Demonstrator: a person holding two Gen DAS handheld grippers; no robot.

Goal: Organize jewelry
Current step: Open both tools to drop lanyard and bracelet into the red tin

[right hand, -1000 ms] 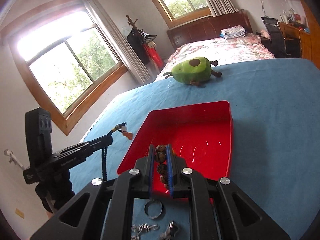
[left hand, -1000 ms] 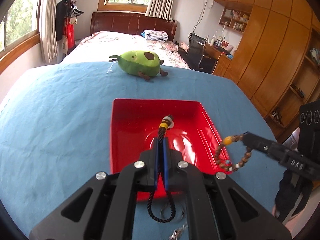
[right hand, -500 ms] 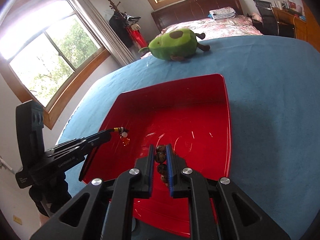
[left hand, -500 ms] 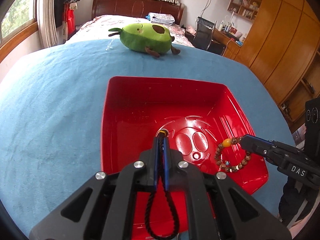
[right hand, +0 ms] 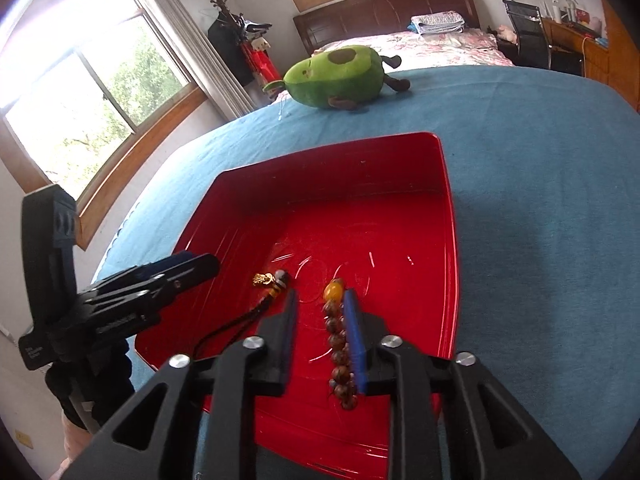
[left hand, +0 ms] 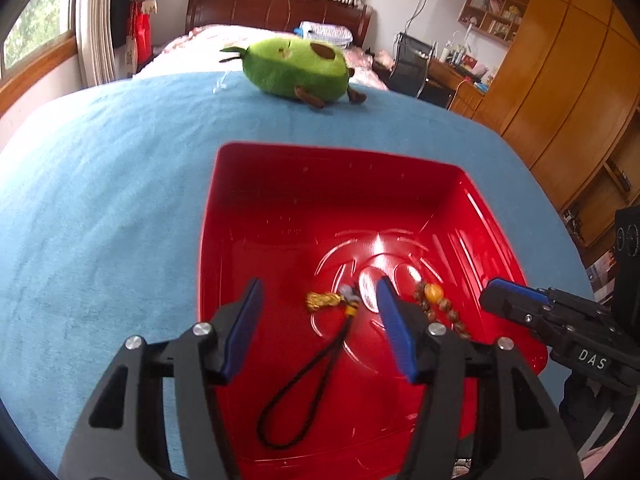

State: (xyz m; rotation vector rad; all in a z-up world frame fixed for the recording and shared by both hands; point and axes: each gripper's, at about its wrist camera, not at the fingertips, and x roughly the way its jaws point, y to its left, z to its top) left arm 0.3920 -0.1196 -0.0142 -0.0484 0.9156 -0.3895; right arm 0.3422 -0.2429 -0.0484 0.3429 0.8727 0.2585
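Note:
A red tray point(left hand: 280, 208) lies on the blue cloth; it also shows in the right wrist view point(right hand: 400, 184). A black cord charm with a gold tassel point(left hand: 328, 316) lies in the tray between the fingers of my open left gripper point(left hand: 318, 300). It shows left of my right gripper too point(right hand: 272, 284). A brown bead bracelet with an amber bead point(right hand: 336, 332) lies in the tray between the fingers of my open right gripper point(right hand: 320, 304), close to the right pad. In the left wrist view the bracelet point(left hand: 438, 300) is partly hidden behind my right finger.
A green avocado plush point(left hand: 296, 68) sits on the blue cloth point(left hand: 100, 200) beyond the tray. A bed, window and wooden wardrobe stand behind. The other gripper shows at each view's side, right one point(left hand: 520, 300) and left one point(right hand: 160, 272).
Both grippers have opened and lowered into the tray. The cord charm and the bead bracelet have dropped from the jaws onto the tray floor.

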